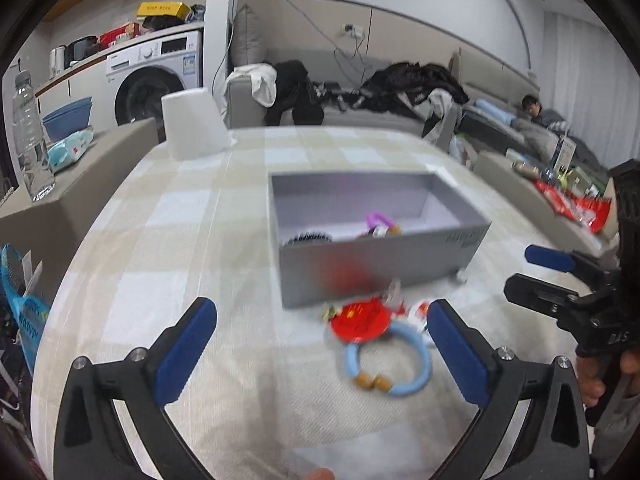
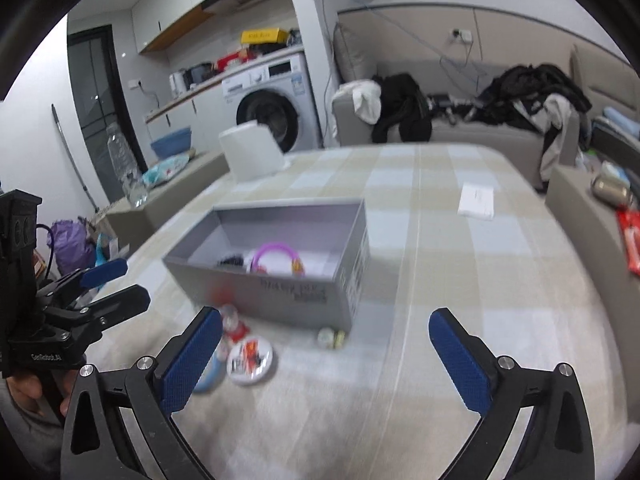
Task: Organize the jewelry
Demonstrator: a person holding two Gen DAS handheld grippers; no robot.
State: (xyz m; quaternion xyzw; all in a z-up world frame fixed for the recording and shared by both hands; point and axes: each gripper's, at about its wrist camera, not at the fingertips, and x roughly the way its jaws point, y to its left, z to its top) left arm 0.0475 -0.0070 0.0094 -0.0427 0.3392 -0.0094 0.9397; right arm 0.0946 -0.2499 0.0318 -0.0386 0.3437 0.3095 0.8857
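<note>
A grey open box (image 1: 384,264) stands on the checked tablecloth; it also shows in the right wrist view (image 2: 280,292). Inside lie a purple bracelet (image 2: 274,254) and a dark item (image 1: 308,238). In front of the box lie a light blue bracelet (image 1: 390,360) with wooden beads, a red round piece (image 1: 360,318), a round white badge (image 2: 250,360) and a small bead (image 2: 331,338). My left gripper (image 1: 320,344) is open and empty, its fingers on either side of the blue bracelet. My right gripper (image 2: 326,356) is open and empty, just right of the badge.
A white paper roll (image 1: 196,124) stands at the table's far left corner. A white card (image 2: 476,202) lies on the far right of the cloth. A water bottle (image 1: 30,136) stands on the side bench at left. A sofa with clothes runs behind the table.
</note>
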